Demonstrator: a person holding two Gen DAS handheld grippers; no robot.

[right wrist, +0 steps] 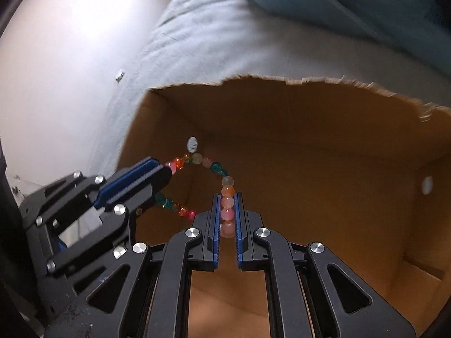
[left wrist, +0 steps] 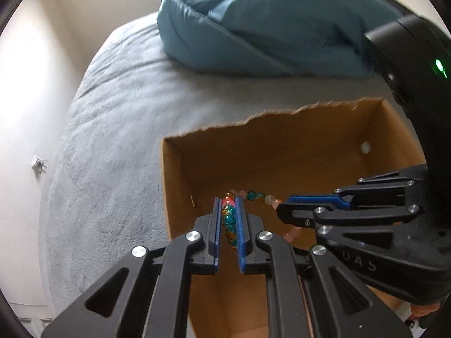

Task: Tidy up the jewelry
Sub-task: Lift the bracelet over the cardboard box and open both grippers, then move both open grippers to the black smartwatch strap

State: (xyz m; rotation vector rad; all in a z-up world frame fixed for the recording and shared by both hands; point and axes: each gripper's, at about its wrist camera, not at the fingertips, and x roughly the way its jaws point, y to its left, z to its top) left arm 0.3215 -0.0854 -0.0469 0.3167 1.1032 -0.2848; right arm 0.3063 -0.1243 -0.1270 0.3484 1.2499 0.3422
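A bracelet [left wrist: 229,219] of teal, orange and pale pink beads hangs stretched between both grippers, inside the top of an open cardboard box [left wrist: 253,155]. My left gripper [left wrist: 228,201] is shut on its teal and orange beads. My right gripper [left wrist: 282,208] comes in from the right, shut on the pink beads. In the right wrist view the bracelet [right wrist: 215,166] loops from my right gripper [right wrist: 227,195], which pinches pink beads, across to the left gripper [right wrist: 166,171]. The box [right wrist: 310,140] has a torn top edge, and what shows of its floor is bare.
The box stands on a grey bedspread [left wrist: 112,140]. A bunched blue duvet [left wrist: 253,28] lies behind it. A pale wall [left wrist: 25,84] runs along the left, with a small metal fitting [left wrist: 38,164] beside the bed's edge. Each side wall of the box has a round hole [left wrist: 365,148].
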